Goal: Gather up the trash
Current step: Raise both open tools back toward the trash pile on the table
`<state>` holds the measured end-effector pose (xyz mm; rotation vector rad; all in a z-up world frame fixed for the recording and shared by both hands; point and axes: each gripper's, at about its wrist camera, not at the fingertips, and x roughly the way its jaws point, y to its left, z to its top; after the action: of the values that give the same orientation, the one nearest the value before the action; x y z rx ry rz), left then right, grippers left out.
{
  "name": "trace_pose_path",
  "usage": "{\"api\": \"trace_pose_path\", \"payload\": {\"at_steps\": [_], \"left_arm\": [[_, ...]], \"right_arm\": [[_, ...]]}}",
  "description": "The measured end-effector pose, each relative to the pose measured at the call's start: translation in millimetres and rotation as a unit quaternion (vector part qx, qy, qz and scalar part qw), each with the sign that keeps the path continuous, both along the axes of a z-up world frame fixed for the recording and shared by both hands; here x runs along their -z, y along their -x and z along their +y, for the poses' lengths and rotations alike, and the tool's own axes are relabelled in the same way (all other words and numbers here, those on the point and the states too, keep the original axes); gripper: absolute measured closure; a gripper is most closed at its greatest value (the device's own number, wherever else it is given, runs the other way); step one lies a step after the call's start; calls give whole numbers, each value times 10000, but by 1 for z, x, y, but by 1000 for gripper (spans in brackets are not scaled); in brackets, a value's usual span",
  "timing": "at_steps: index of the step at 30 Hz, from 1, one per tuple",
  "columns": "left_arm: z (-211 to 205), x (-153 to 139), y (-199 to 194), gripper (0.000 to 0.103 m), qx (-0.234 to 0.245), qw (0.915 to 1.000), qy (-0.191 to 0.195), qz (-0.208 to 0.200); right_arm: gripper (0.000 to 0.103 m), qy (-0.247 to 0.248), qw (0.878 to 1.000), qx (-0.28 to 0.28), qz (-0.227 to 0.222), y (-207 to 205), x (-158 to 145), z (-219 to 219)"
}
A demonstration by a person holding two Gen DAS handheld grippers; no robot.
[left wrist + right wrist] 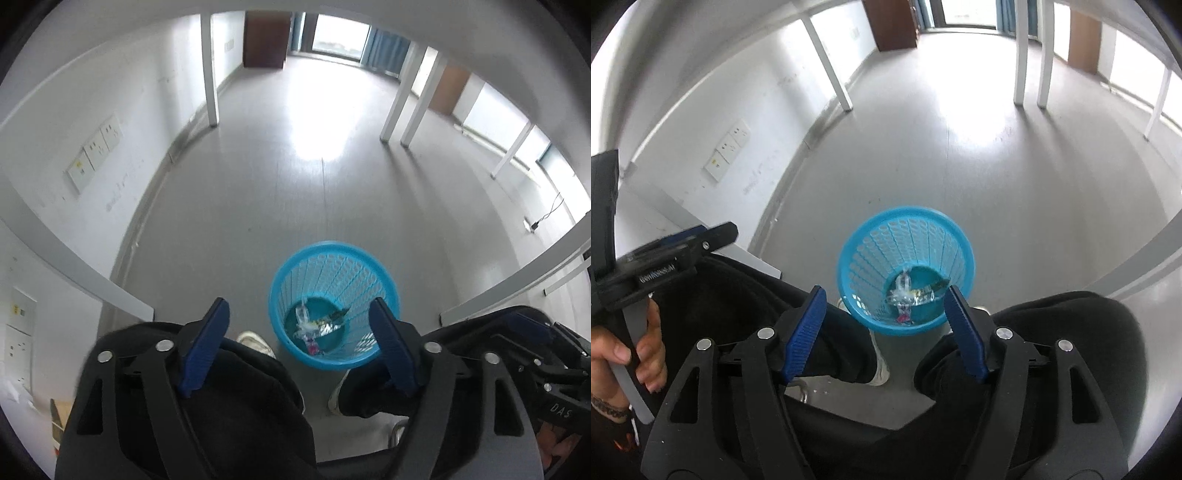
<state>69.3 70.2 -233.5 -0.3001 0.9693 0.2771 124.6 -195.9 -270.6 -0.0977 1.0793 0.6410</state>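
A: Trash (314, 330) lay at the bottom of the blue basket (334, 254), a clump of clear plastic wrappers with a bit of pink and a dark strip among them. Seen from the left wrist, it sat below and ahead of the left gripper (301, 317), nearer the right-hand finger than the left one.

B: And the left gripper's jaws?

A: They stood wide apart, nothing between the blue pads (205, 347). Only dark trousers and a pale shoe (258, 343) showed under them.

B: What of the right gripper (884, 301)?

A: The same: spread wide and holding nothing. From its camera the basket sat just ahead, on the grey floor (1015, 192), with the trash inside appearing close by its right-hand finger.

B: Anything further out?

A: To the left of the right gripper, a hand (628, 354) gripped the handle of the other gripper. Beyond the basket stood white table legs (212, 70), and a white wall with socket plates (96, 147) ran along the left side.
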Motion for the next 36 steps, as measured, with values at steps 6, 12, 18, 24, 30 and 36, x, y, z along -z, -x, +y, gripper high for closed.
{"api": "trace_pose_path", "payload": {"at_steps": [6,12,18,24,30,36], "left_arm": [[-13,-51,29,15,200,9978,-247,-584],[-19,-75,45,7,240,9909,-835,-1029],[-20,-101,51,6,331,9858,-842,-1417],[-16,-137,56,6,401,9766,-941,-1893],[-14,-168,55,6,478,9716,-823,-2168],[2,-194,39,6,603,9658,-853,-2375]], "right_arm": [[32,-333,9985,-44,-438,23,-42,-16],[24,-677,9919,27,-1075,44,-102,-30],[17,-987,9822,212,-1582,35,-155,-38],[14,-1241,9735,376,-1882,10,-195,-36],[13,-1262,9704,396,-2021,-17,-214,-15],[12,-1322,9680,371,-2099,-41,-235,9]]}}
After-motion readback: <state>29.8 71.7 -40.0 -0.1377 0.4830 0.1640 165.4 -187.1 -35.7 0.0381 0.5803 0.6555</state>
